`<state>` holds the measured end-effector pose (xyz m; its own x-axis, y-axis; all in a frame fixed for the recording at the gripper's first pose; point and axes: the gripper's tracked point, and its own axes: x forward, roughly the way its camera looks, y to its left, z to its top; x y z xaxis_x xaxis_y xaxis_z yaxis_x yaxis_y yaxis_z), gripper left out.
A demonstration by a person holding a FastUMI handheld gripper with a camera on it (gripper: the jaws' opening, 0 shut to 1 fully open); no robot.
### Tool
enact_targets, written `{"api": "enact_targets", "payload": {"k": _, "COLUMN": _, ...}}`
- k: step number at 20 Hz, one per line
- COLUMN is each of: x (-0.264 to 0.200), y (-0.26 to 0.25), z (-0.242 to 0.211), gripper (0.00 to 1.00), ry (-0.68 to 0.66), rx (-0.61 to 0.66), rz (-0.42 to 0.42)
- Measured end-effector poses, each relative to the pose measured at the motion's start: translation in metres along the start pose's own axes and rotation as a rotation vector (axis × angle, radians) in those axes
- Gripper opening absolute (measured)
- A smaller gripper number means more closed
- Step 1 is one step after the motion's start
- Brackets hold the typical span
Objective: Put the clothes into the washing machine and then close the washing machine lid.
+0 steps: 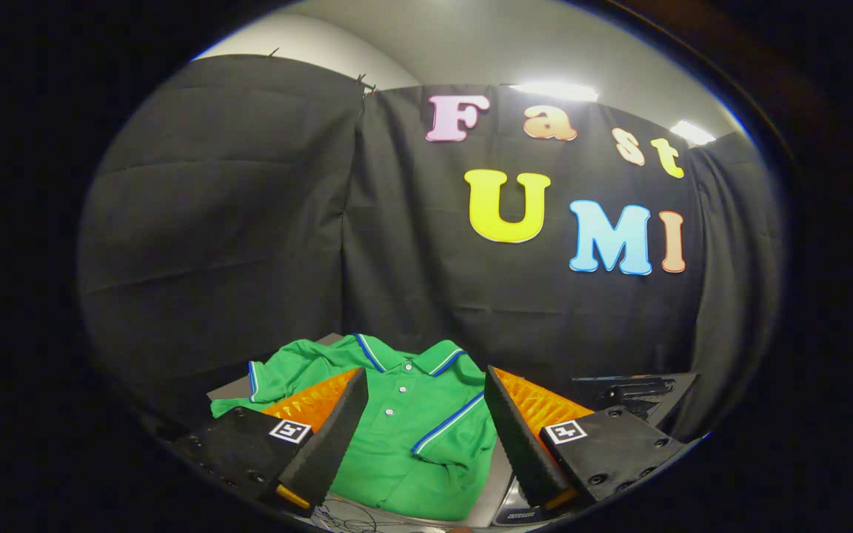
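A green polo shirt (412, 422) with blue-and-white trim on collar and sleeves lies crumpled on a grey surface (230, 386), just ahead of and below my fingers. My gripper (424, 381) is open, its two fingers spread wide on either side of the shirt's button placket, held above the cloth without touching it. The shirt's collar lies beyond the fingertips, and its lower hem reaches back beneath the gripper.
A dark flat object (630, 392) sits on the surface to the right, beyond the right finger. Some thin cables (352, 518) lie under the gripper. The booth's black cloth wall (249, 244) stands close behind the shirt.
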<state>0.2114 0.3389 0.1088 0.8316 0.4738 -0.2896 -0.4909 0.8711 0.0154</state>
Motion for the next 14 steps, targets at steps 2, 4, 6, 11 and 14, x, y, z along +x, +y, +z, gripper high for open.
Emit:
{"api": "enact_targets", "payload": {"k": 2, "x": 0.024, "y": 0.016, "z": -0.021, "gripper": 0.98, "ry": 0.111, "rx": -0.008, "rz": 0.035}}
{"api": "enact_targets", "payload": {"k": 4, "x": 0.041, "y": 0.024, "z": -0.039, "gripper": 0.99, "ry": 0.182, "rx": 0.004, "rz": 0.053}}
{"api": "enact_targets", "payload": {"k": 6, "x": 0.051, "y": 0.028, "z": -0.053, "gripper": 0.99, "ry": 0.227, "rx": 0.003, "rz": 0.043}}
{"api": "enact_targets", "payload": {"k": 11, "x": 0.074, "y": 0.024, "z": -0.074, "gripper": 0.98, "ry": 0.326, "rx": 0.019, "rz": 0.028}}
{"api": "enact_targets", "payload": {"k": 14, "x": 0.077, "y": 0.025, "z": -0.087, "gripper": 0.98, "ry": 0.386, "rx": 0.015, "rz": 0.031}}
